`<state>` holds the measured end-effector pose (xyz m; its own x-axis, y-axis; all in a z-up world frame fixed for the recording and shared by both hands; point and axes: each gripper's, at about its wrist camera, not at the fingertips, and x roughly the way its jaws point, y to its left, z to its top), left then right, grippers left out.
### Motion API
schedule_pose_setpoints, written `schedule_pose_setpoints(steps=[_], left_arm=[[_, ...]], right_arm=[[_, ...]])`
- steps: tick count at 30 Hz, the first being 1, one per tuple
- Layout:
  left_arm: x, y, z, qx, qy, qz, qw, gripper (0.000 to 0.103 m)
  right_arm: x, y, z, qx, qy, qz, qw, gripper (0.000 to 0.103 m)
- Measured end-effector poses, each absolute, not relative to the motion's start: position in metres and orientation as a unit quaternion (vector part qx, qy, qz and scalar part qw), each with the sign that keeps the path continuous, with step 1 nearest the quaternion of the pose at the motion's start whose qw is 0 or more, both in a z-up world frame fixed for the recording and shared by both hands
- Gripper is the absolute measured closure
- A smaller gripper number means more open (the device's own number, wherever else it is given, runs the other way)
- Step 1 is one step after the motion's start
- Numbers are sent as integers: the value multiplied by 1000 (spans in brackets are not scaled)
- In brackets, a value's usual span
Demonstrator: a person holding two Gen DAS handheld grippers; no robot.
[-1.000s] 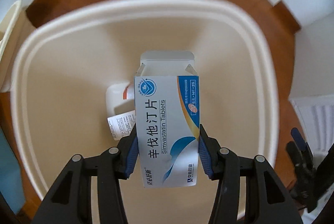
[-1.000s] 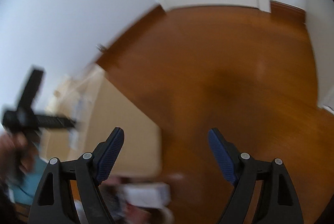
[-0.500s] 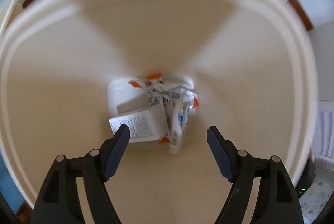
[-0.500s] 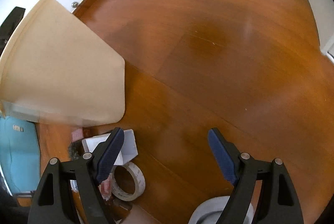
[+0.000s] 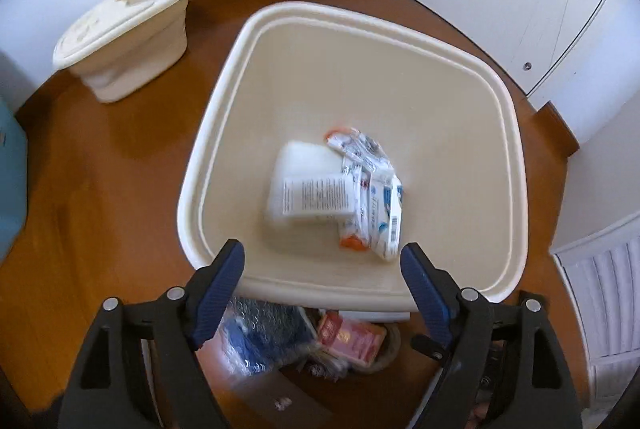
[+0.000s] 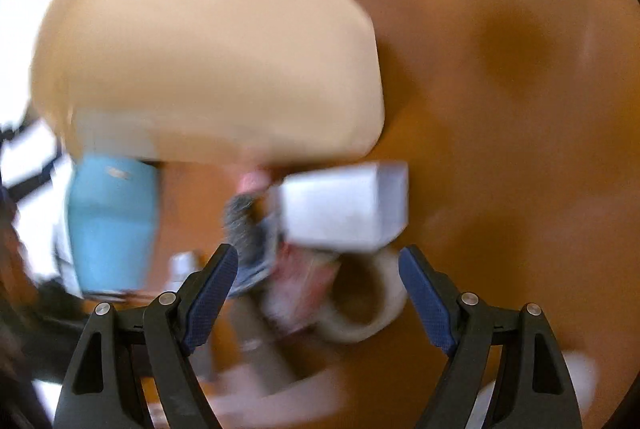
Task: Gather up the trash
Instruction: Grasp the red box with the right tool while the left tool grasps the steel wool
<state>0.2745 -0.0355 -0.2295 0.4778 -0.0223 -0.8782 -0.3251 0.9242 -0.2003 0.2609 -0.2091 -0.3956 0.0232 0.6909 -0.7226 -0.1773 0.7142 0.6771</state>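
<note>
Since a second ago the medicine box [image 5: 385, 219] has left the left tool [image 5: 322, 283] and now lies at the bottom of the cream bin [image 5: 224, 133], on its edge against a white box [image 5: 310, 189] and an orange-trimmed packet [image 5: 352, 145]; the left tool has pulled back above the bin, its blue-padded jaws spread wide with nothing between them. The bin stands on the wooden floor [image 5: 100, 197], and its near rim lies just beyond the left tool's tips. A cream lid [image 5: 120, 33] sits on the floor well to the left of the bin. More trash lies on the floor just behind the bin's near wall: a bubble-wrap bag [image 5: 264, 333] and a red packet [image 5: 352, 337]. In the right wrist view, heavily blurred, the right tool [image 6: 318, 283] has swung down toward this pile, jaws wide and empty; a white carton [image 6: 344, 205] and a tape roll [image 6: 368, 305] lie just ahead between its tips, beside the bin's outer wall.
</note>
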Motion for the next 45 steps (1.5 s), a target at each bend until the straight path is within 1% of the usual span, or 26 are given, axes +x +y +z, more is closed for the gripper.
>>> schedule_pose_setpoints(steps=[2, 4, 8, 11, 13, 14, 15, 16, 17, 18, 21, 23, 24, 26, 29, 32, 38, 39, 40, 41, 42, 43, 44, 45], left_arm=[[259, -35, -226, -173, 485, 104, 851, 23], [260, -38, -223, -178, 474, 99, 857, 23], [273, -21, -224, -164, 481, 83, 857, 23], [275, -14, -220, -179, 478, 90, 855, 23], [266, -11, -215, -177, 468, 101, 860, 23], [262, -9, -219, -174, 465, 108, 861, 23], [257, -7, -222, -174, 463, 122, 860, 23], [252, -4, -228, -179, 464, 135, 857, 23], [247, -1, -235, -184, 466, 149, 852, 23], [239, 4, -246, -192, 472, 170, 843, 23], [218, 16, -287, -219, 502, 203, 812, 23], [209, 30, -325, -271, 533, 209, 773, 23], [203, 44, -351, -325, 550, 221, 737, 23], [193, 66, -388, -408, 542, 255, 689, 23], [194, 80, -423, -458, 537, 279, 651, 23], [209, 81, -440, -477, 534, 279, 640, 23], [241, 85, -440, -469, 526, 267, 657, 23], [246, 85, -444, -468, 531, 267, 654, 30], [249, 86, -449, -470, 537, 265, 649, 43], [251, 86, -454, -471, 544, 264, 642, 48], [253, 85, -459, -470, 550, 267, 636, 56], [254, 84, -462, -465, 557, 270, 632, 71], [253, 81, -465, -459, 565, 273, 629, 77], [251, 81, -465, -459, 565, 274, 629, 79]], right_arm=[[251, -207, -409, 216, 636, 318, 669, 18], [246, -207, -419, 230, 636, 319, 664, 18], [244, -197, -447, 257, 650, 317, 641, 18], [242, -181, -451, 250, 642, 339, 641, 22], [241, -170, -453, 246, 643, 356, 632, 27], [240, -165, -457, 245, 646, 361, 626, 35], [239, -162, -461, 246, 652, 361, 620, 47], [239, -160, -466, 248, 657, 359, 614, 53], [239, -160, -470, 251, 662, 357, 610, 70], [239, -160, -472, 254, 664, 356, 607, 79], [238, -167, -467, 264, 652, 363, 611, 80], [238, -177, -458, 274, 645, 364, 613, 80], [238, -183, -451, 280, 641, 366, 614, 80], [237, -195, -435, 285, 630, 371, 620, 80], [235, -208, -416, 288, 619, 371, 630, 80], [234, -216, -406, 286, 615, 369, 636, 80], [231, -220, -406, 285, 615, 360, 641, 80], [231, -219, -405, 284, 614, 360, 642, 80], [231, -219, -404, 283, 612, 361, 644, 80], [230, -220, -404, 282, 611, 362, 645, 80], [230, -220, -403, 282, 611, 361, 646, 80], [231, -222, -404, 282, 610, 360, 647, 80], [231, -223, -404, 282, 611, 358, 648, 80], [231, -224, -403, 281, 611, 356, 649, 80]])
